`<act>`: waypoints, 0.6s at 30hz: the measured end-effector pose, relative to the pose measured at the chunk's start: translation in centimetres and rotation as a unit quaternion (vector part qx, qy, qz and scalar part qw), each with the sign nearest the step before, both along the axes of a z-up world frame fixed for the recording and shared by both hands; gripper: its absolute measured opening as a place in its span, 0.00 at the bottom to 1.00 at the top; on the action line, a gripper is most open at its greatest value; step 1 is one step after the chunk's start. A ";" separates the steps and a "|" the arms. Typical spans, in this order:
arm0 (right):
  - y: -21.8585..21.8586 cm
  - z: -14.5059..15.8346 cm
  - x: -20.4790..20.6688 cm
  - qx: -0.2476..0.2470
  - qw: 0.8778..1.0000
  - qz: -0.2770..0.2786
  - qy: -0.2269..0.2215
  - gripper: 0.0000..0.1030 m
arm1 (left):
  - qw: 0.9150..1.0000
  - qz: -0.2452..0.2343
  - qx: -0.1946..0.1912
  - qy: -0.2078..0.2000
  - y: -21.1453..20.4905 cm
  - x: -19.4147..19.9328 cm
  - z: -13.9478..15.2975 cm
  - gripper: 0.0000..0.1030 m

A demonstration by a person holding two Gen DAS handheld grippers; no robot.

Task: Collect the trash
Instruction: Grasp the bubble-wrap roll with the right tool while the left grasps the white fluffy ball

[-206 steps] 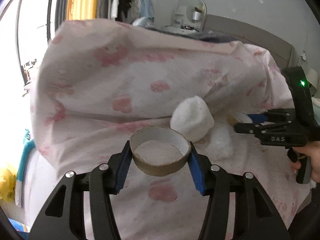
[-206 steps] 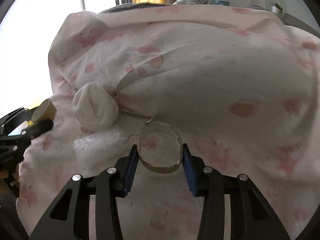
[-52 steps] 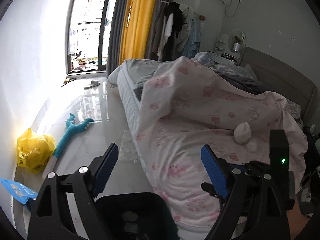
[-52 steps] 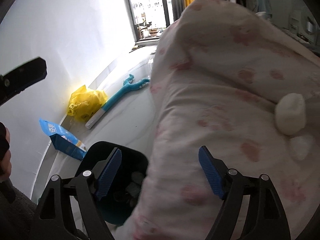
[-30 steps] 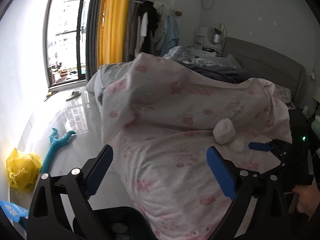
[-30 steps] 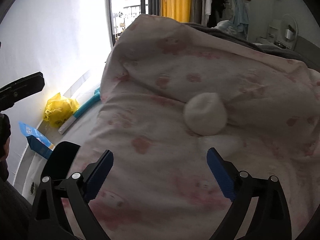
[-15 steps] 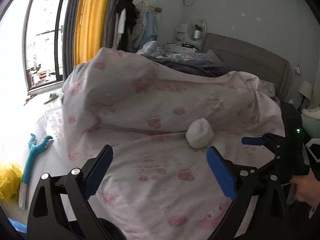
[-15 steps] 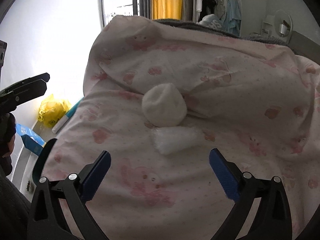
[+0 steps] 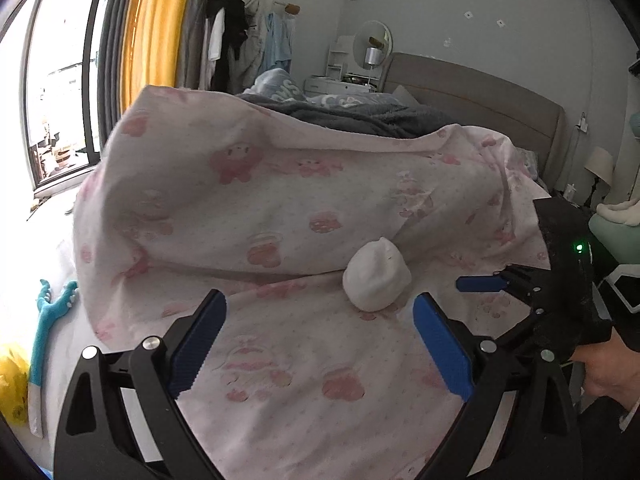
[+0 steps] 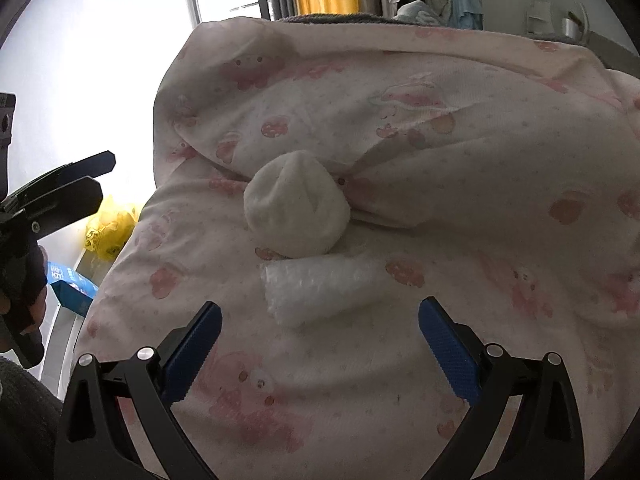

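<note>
left gripper [image 9: 316,340] spread wide, empty, lower centre of left view | white wad [image 10: 296,208] at frame centre on pink bed cover [image 10: 480,152], touching bubble-wrap piece [image 10: 320,288] just below it | right gripper [image 10: 320,344] spread wide, empty, beneath the bubble-wrap

Right gripper [image 10: 320,344]: jaws spread wide, empty, blue pads facing the bubble wrap
Bubble wrap roll [image 10: 320,290]: lying on the pink quilt [image 10: 480,184], just ahead of the jaws
White wad [image 10: 296,210]: just behind the roll, touching it
Left gripper [image 10: 60,192]: far left edge, whether open or closed unclear
Floor at left: yellow bag [image 10: 108,228], blue box [image 10: 70,284]
</note>
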State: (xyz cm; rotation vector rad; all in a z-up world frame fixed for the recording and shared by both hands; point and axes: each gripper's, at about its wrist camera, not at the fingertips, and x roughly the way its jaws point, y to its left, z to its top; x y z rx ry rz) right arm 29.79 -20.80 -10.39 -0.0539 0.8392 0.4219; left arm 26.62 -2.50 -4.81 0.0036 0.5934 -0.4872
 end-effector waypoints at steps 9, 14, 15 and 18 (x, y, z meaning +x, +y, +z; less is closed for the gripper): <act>0.1 -0.6 2.1 0.016 1.000 0.009 0.025 0.97 | 1.000 -0.014 0.001 0.011 -1.9 1.7 -1.0 0.93; 0.3 -1.2 2.3 0.006 0.999 0.019 0.038 0.69 | 1.000 -0.016 -0.006 0.022 -2.9 2.6 -1.6 0.93; 0.3 -1.3 2.3 0.001 0.999 0.021 0.040 0.68 | 0.999 -0.017 -0.008 0.026 -3.2 2.8 -1.7 0.93; 0.1 -1.1 2.1 -0.002 0.999 0.025 0.040 0.65 | 0.999 -0.021 -0.008 0.032 -4.1 3.2 -2.0 0.93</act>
